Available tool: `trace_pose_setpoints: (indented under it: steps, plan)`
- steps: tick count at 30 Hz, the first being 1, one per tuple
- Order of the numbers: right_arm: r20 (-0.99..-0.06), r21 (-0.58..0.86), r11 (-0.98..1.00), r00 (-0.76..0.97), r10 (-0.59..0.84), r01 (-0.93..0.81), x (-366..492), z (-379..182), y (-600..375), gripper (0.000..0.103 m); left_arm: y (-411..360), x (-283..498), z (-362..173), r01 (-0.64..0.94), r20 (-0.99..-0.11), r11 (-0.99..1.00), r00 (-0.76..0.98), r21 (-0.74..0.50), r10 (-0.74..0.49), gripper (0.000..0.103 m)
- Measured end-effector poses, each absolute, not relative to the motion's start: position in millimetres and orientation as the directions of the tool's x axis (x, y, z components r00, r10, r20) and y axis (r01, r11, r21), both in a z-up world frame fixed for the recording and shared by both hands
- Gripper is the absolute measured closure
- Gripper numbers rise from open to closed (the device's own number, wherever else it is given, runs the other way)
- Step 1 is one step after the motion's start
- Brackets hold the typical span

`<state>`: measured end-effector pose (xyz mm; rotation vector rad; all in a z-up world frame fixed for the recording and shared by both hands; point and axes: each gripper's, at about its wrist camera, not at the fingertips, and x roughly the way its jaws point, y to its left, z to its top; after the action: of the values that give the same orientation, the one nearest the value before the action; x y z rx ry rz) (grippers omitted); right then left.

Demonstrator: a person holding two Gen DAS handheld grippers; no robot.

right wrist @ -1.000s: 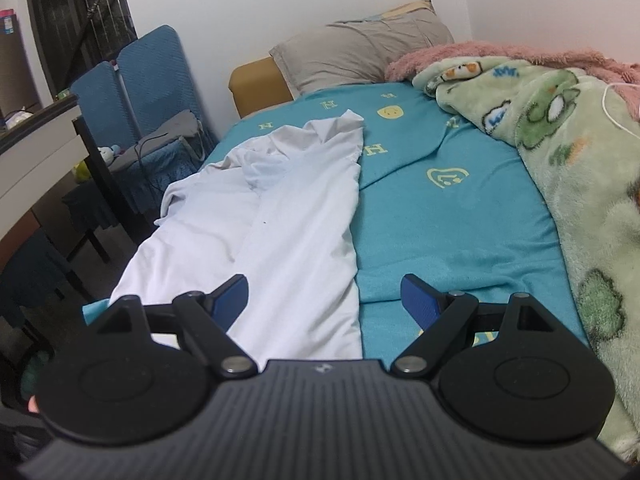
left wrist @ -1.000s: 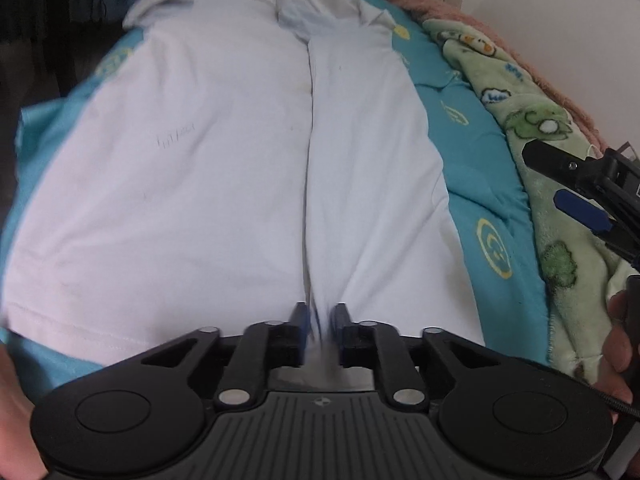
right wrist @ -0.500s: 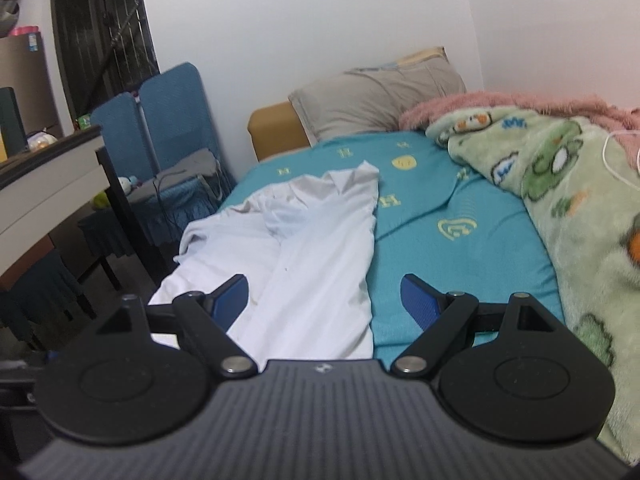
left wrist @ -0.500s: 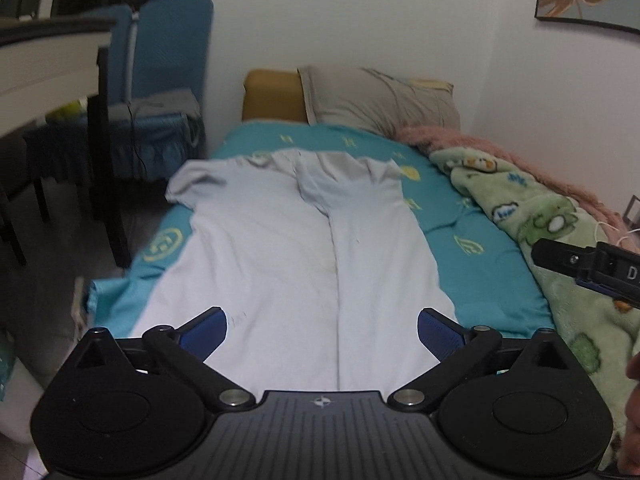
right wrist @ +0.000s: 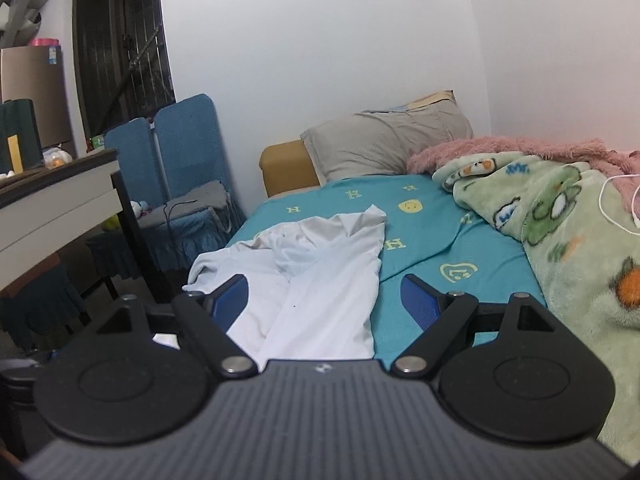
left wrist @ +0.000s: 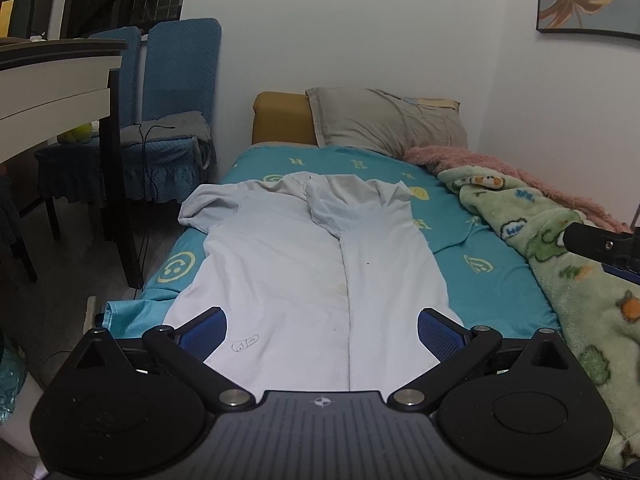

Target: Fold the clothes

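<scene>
White cloth fills the middle: a shirt (left wrist: 304, 264) lies flat on the teal bed sheet (left wrist: 480, 256), its near end just ahead of the left gripper (left wrist: 322, 330). Far off to the left of that gripper are a desk (left wrist: 52, 80) and blue chairs (left wrist: 176, 92). The shirt's left sleeve (left wrist: 200, 208) is out flat and hangs near the bed edge. Its right side is folded in, and the folded edge makes a line down the middle. A second ago the left gripper was low on the shirt and pinching the cloth at that line. Now it has let go and pulled up and back, with its blue pads (left wrist: 204, 332) spread wide and nothing between them. That likely means the first side fold is done. The right gripper (right wrist: 324, 300) is spread wide too and holds nothing, as it did a second ago; the shirt sits ahead of it and to its left. Off to the right lie a grey pillow (left wrist: 384, 120) and a green blanket (left wrist: 580, 280). The left side probably needs folding in next, so the sleeve near the edge is the part to grab.
</scene>
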<state>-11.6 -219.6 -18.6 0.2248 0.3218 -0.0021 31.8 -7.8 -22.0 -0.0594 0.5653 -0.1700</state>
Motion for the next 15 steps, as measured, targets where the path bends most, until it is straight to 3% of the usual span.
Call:
trace_pose_setpoints:
  steps: [11, 15]
  plan:
    - [-0.326, 0.267, 0.961, 0.945, 0.021, 0.07, -9, -26, -237, 0.018, -23, 77, 8, 0.172, -0.499, 0.983, 0.848, -0.058, -0.178, 0.0]
    - [-0.351, 0.258, 0.962, 0.936, 0.008, 0.088, -2, -35, -238, 0.018, -8, 86, -12, 0.167, -0.513, 0.977, 0.832, -0.131, -0.211, 0.0]
